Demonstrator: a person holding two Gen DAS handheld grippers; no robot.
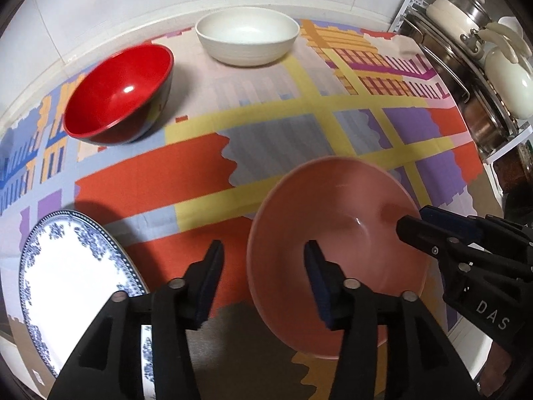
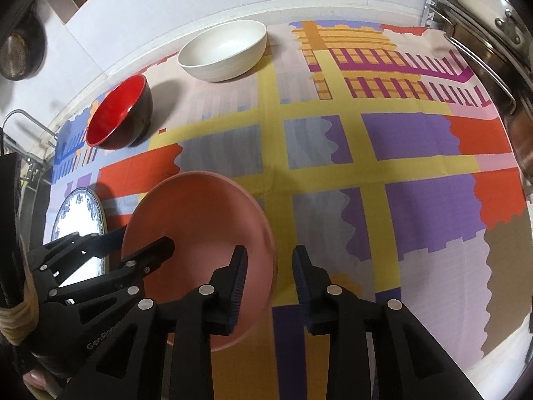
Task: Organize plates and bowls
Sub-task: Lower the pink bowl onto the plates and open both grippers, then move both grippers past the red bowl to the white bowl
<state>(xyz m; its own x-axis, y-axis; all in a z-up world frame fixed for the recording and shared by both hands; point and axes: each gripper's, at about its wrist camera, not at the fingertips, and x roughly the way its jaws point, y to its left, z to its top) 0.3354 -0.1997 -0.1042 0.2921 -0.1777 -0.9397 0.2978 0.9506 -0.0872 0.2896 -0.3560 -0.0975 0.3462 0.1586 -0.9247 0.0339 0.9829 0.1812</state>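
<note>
Pink shallow ceramic bowl (image 1: 336,250): straddled by spread left gripper (image 1: 263,280) and spread right gripper (image 2: 269,276), opposite rims. Close evenly, lift level, clear nearby blue-patterned white plate (image 1: 70,273).

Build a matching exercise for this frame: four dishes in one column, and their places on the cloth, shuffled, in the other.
Dishes:
1. pink bowl
2. red bowl
3. white bowl
4. blue-patterned plate

Places:
A. farthest back, beside the wall
B. near left edge of the tablecloth
C. straddled at its rims by both open grippers, left gripper and right gripper
D. tilted, at the back left

Pairs: 1-C, 2-D, 3-A, 4-B
</note>
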